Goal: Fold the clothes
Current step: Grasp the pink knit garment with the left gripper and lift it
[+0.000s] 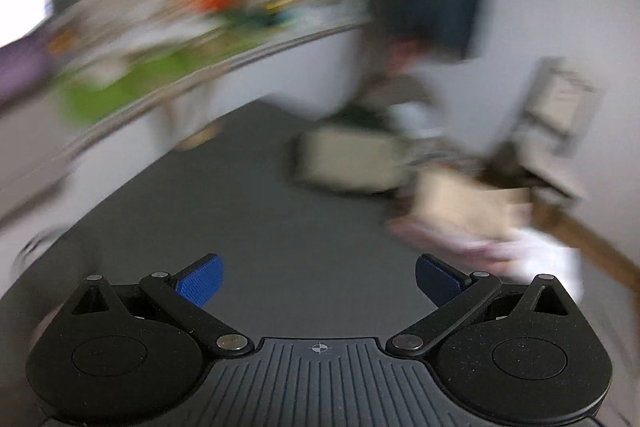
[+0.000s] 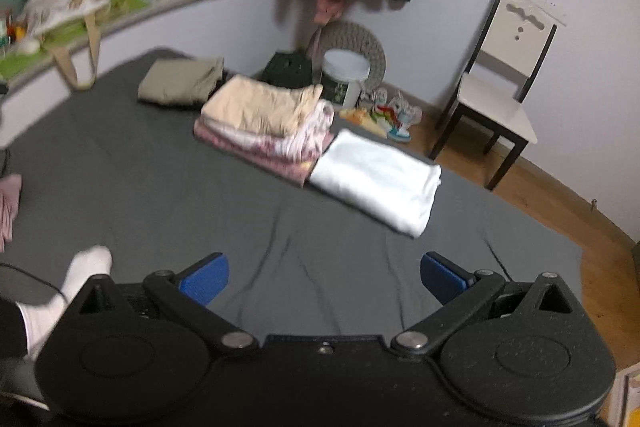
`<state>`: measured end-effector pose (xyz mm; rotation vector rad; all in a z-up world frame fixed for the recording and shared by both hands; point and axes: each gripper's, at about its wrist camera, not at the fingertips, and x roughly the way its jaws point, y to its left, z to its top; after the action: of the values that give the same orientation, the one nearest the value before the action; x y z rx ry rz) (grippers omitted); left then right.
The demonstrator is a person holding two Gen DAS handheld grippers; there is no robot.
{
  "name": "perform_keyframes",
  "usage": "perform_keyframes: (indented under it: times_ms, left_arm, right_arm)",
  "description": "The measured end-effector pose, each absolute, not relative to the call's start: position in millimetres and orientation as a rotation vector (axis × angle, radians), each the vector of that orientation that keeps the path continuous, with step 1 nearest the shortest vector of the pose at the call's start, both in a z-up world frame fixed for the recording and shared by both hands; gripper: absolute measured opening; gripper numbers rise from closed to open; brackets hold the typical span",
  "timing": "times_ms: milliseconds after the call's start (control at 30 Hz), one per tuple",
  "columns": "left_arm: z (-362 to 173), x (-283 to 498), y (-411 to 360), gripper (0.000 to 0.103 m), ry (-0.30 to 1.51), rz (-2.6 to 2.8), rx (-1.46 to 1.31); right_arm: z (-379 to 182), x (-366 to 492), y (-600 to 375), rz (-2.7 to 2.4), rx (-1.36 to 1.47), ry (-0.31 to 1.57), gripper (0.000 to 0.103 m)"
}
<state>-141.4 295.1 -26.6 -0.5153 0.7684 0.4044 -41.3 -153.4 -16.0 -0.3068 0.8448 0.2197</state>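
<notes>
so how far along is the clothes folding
Done: a folded white garment, a cream one stacked on pink pieces, and an olive one lie on the grey bed. In hand: nothing; left gripper and right gripper are open. Left: possibly the pink cloth at the edge.

A home bedroom: grey-sheeted bed (image 2: 160, 187), folded clothes (image 2: 264, 123), chair (image 2: 500, 95), cluttered shelf (image 2: 132, 3).

Dim, heavily motion-blurred fisheye views
</notes>
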Motion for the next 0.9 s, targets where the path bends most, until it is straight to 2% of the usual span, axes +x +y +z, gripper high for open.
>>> perform_keyframes:
  times_ms: [167,367,400,433,467,500,567,667,900]
  left_arm:
    - [-101,-185,357,0.102,0.834,0.642,-0.574]
    - [-173,-224,360,0.102,0.765,0.868,-0.420]
    - [-187,-225,369,0.092,0.779,0.876,-0.425]
    - [-200,-226,375,0.067,0.793,0.889,-0.432]
    - [-210,-226,387,0.051,0.796,0.892,-0.460]
    - [-219,-226,398,0.045,0.794,0.889,-0.490]
    - [-214,-225,399,0.041,0.737,0.811,-0.522]
    - [-184,-216,388,0.007,0.666,0.686,-0.506]
    - [-113,-195,361,0.003,0.497,0.398,-0.464]
  right_arm:
    - [-20,-46,-133,0.247,-0.327,0.863,0.103]
    - [-21,-44,-109,0.281,-0.362,0.860,0.103]
    - [-22,-44,-106,0.287,-0.363,0.862,0.103]
    - [-22,-44,-103,0.294,-0.364,0.864,0.103]
    - [-22,-44,-100,0.301,-0.367,0.864,0.103]
    - [-23,-44,-99,0.307,-0.374,0.862,0.103]
    - [-24,-45,-96,0.315,-0.387,0.860,0.103]
    - [-27,-46,-95,0.314,-0.402,0.867,0.103]
    - [-30,-45,-101,0.292,-0.386,0.889,0.103]
